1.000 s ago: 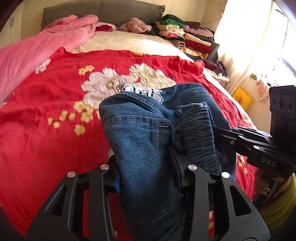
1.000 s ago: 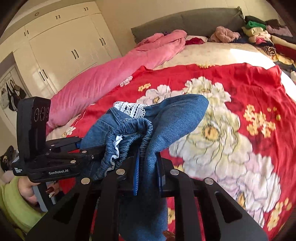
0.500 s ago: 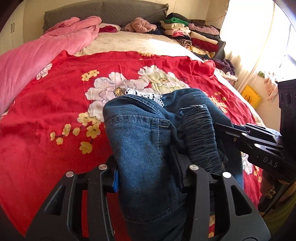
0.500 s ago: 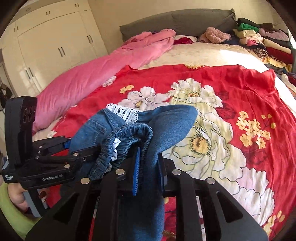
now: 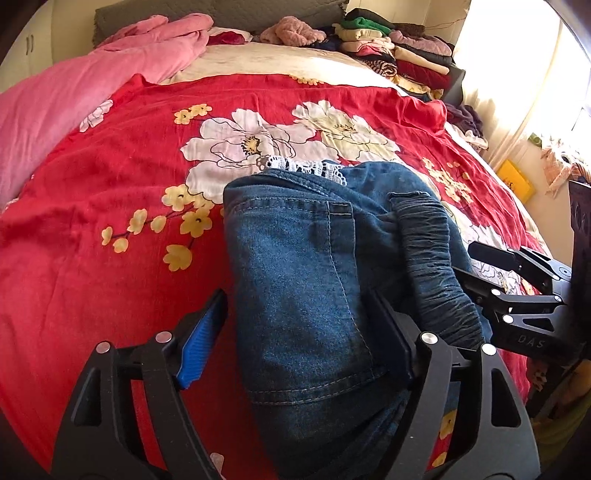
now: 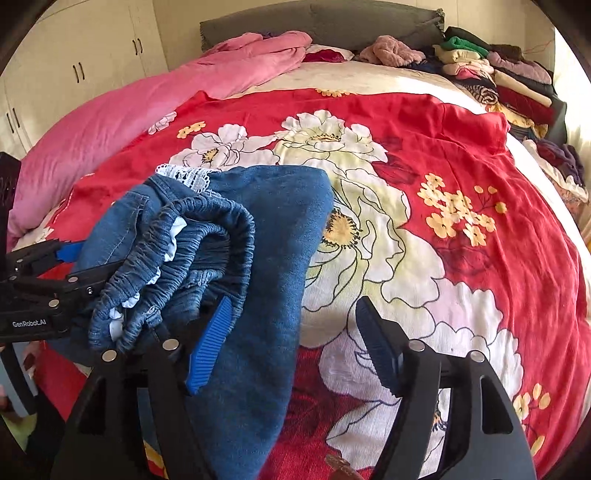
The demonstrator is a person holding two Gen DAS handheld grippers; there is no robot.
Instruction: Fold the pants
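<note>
Blue denim pants [image 5: 295,266] with a gathered elastic waistband [image 5: 432,266] and white lace trim lie folded in a bundle on the red flowered bedspread [image 5: 92,295]. My left gripper [image 5: 295,299] straddles the folded denim and its jaws are opening. Its blue left pad [image 5: 201,343] stands clear of the cloth, while the right finger touches it. My right gripper [image 6: 293,301] is opening too. The pants [image 6: 266,258] drape past its left pad [image 6: 210,343], and its right finger [image 6: 376,347] is over bare bedspread. Each gripper shows in the other's view, at the waistband [image 6: 177,251].
A pink quilt [image 6: 110,122] lies along the bed's left side. Stacked folded clothes [image 5: 388,55] sit at the far right by the grey headboard [image 6: 332,22]. White wardrobe doors [image 6: 74,66] stand to the left. A bright curtained window [image 5: 517,74] is on the right.
Both grippers were shut on the denim and now have their jaws spread, so the cloth is let go. Both hands sank toward the bed, and the pants bundle came down with them.
</note>
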